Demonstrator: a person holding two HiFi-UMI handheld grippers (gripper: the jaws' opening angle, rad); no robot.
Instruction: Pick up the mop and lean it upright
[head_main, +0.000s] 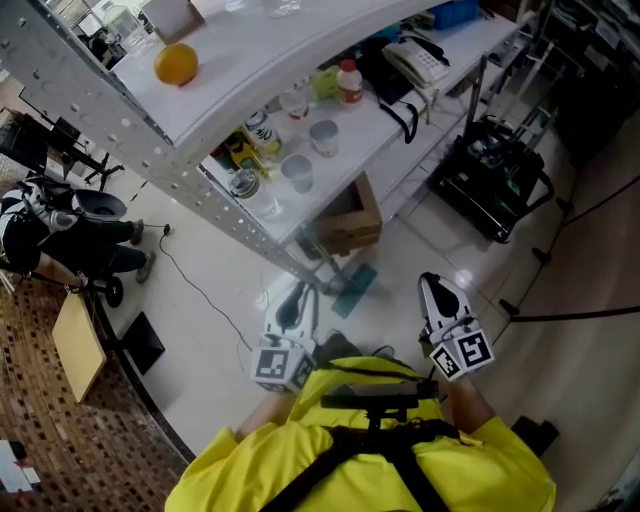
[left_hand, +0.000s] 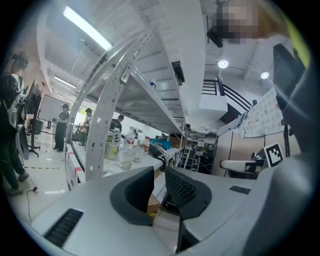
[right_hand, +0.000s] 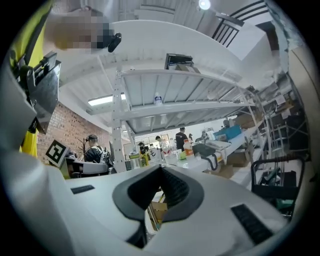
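A teal mop head (head_main: 355, 290) lies on the white floor at the foot of the metal shelf rack (head_main: 150, 165); I cannot make out its handle. My left gripper (head_main: 298, 303) hangs just left of the mop head, above the floor. In the left gripper view its jaws (left_hand: 159, 181) stand a narrow gap apart, and only the background shows between them. My right gripper (head_main: 433, 285) is to the right of the mop head and apart from it. In the right gripper view its pads (right_hand: 161, 172) meet and hold nothing.
The rack's lower shelf carries cups (head_main: 323, 136), bottles (head_main: 349, 82) and a telephone (head_main: 415, 60); an orange (head_main: 176, 63) sits on the shelf above. A cardboard box (head_main: 350, 222) stands beneath. A black cart (head_main: 490, 175) is at the right, a seated person (head_main: 70, 240) at the left.
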